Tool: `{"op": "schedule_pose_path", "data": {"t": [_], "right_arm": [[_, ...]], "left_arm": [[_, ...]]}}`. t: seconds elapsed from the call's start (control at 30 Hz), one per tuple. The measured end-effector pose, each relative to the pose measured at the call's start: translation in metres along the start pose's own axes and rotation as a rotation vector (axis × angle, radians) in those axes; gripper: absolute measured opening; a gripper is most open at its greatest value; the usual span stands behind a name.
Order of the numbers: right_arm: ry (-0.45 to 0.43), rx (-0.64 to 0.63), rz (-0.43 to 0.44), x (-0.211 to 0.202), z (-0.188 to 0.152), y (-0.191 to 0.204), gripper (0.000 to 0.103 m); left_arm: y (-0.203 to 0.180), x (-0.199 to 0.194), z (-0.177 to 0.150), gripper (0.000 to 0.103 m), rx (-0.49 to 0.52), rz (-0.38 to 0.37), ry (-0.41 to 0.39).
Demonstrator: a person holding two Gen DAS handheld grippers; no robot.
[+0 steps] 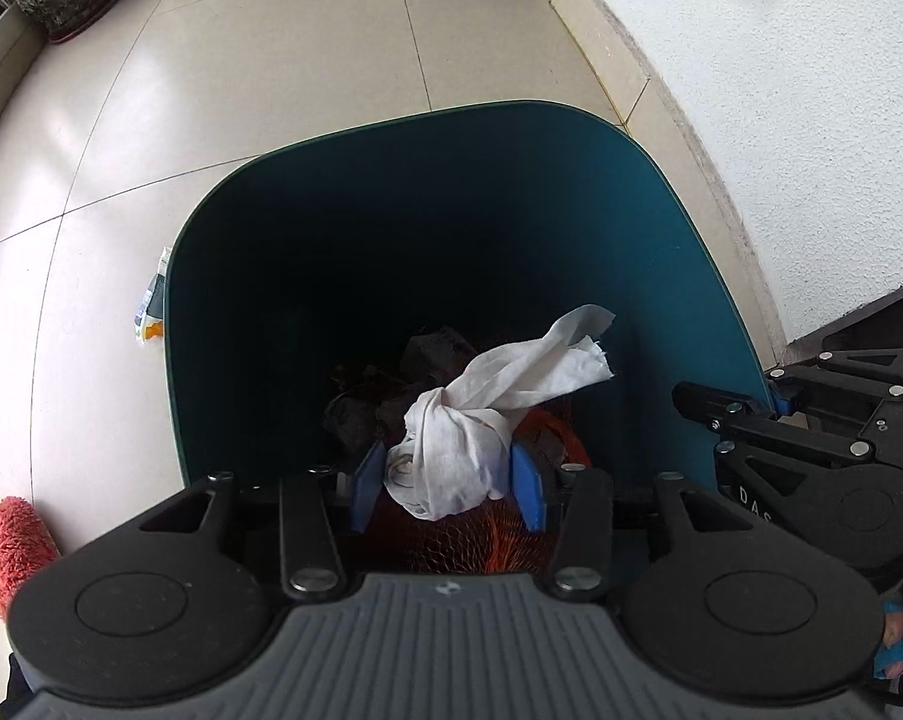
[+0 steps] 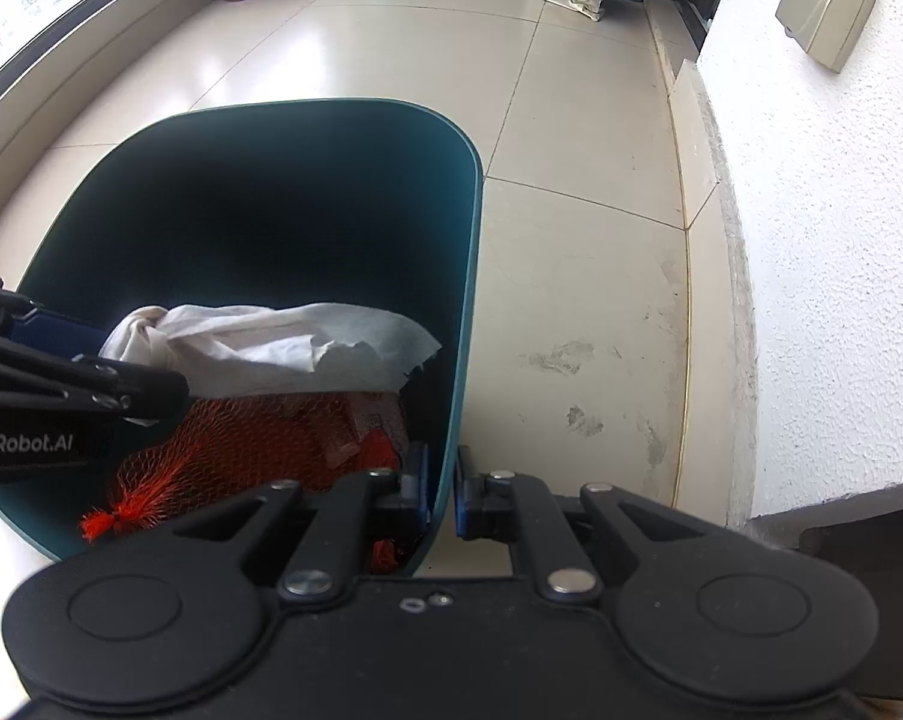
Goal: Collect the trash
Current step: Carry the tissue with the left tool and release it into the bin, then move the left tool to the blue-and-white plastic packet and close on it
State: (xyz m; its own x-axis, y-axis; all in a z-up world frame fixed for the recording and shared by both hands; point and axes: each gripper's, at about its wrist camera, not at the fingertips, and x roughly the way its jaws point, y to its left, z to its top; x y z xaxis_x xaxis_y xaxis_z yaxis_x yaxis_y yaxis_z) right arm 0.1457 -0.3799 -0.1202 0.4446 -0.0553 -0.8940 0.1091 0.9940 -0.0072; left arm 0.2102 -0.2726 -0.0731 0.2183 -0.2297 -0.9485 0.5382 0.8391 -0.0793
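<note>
Left gripper: closed on a crumpled white tissue, held between its blue pads over the open mouth of the bin.
Tissue: bunched at the pads, its loose torn end reaching to the far right above the bin's contents; in the right wrist view the tissue lies across the near part of the opening.
Right gripper: clamped on the near right wall of the bin, one pad inside and one outside the rim.
Bin: dark teal, rounded rectangular opening, standing on the floor close to the wall.
Bin contents: an orange mesh net bag with a knotted tassel at its near left end, lying under the tissue; dark crumpled scraps farther in.
Floor: pale glossy tiles, scuffed on the right near the wall.
Beside the bin: a small wrapper on the floor, just left of it.
Wall: white, rough-textured, on the right.
</note>
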Motion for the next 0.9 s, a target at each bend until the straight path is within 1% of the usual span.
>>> {"op": "schedule_pose_path", "data": {"t": [0.03, 0.07, 0.13, 0.27, 0.33, 0.37, 0.47, 0.5, 0.53, 0.57, 0.63, 0.73, 0.83, 0.9], "right_arm": [[0.000, -0.001, 0.000, 0.000, 0.000, 0.000, 0.007], [0.001, -0.002, 0.000, 0.000, 0.000, 0.000, 0.007], [0.002, 0.001, 0.000, 0.000, 0.001, 0.001, 0.007], [0.003, 0.002, 0.000, -0.001, 0.002, 0.000, 0.007], [0.001, 0.003, 0.003, -0.001, 0.002, -0.001, 0.008], [-0.001, 0.005, 0.006, -0.002, 0.002, -0.002, 0.008], [-0.003, 0.007, 0.012, -0.002, 0.002, -0.004, 0.008], [-0.005, 0.006, 0.012, -0.002, 0.001, -0.005, 0.008], [-0.005, 0.006, 0.013, -0.003, 0.001, -0.005, 0.008], [-0.006, 0.008, 0.014, -0.003, 0.001, -0.005, 0.008], [-0.007, 0.008, 0.016, -0.004, 0.001, -0.006, 0.008], [-0.009, 0.015, 0.028, -0.008, 0.001, -0.008, 0.009], [-0.025, 0.030, 0.049, -0.019, 0.001, -0.013, 0.008], [-0.025, 0.035, 0.062, -0.023, 0.001, -0.015, 0.008]], "left_arm": [[0.002, -0.001, 0.000, 0.059, -0.003, -0.006, -0.009], [0.003, -0.003, -0.001, 0.064, -0.002, -0.010, -0.020], [0.007, -0.009, -0.004, 0.065, 0.006, -0.025, -0.044], [0.015, -0.024, -0.008, 0.066, 0.009, -0.084, -0.084], [0.020, -0.034, -0.010, 0.066, 0.013, -0.093, -0.118], [0.025, -0.040, -0.011, 0.069, 0.012, -0.088, -0.141], [0.047, -0.060, -0.012, 0.075, -0.023, -0.015, -0.231], [0.058, -0.064, -0.012, 0.077, -0.044, 0.002, -0.254], [0.076, -0.070, -0.006, 0.081, -0.081, 0.008, -0.272], [0.091, -0.072, -0.004, 0.081, -0.115, 0.009, -0.279], [0.123, -0.072, 0.002, 0.081, -0.177, 0.016, -0.279], [0.168, -0.065, 0.010, 0.081, -0.257, 0.035, -0.256], [0.201, -0.046, 0.020, 0.081, -0.296, 0.095, -0.231], [0.216, -0.029, 0.028, 0.081, -0.289, 0.145, -0.209]]}}
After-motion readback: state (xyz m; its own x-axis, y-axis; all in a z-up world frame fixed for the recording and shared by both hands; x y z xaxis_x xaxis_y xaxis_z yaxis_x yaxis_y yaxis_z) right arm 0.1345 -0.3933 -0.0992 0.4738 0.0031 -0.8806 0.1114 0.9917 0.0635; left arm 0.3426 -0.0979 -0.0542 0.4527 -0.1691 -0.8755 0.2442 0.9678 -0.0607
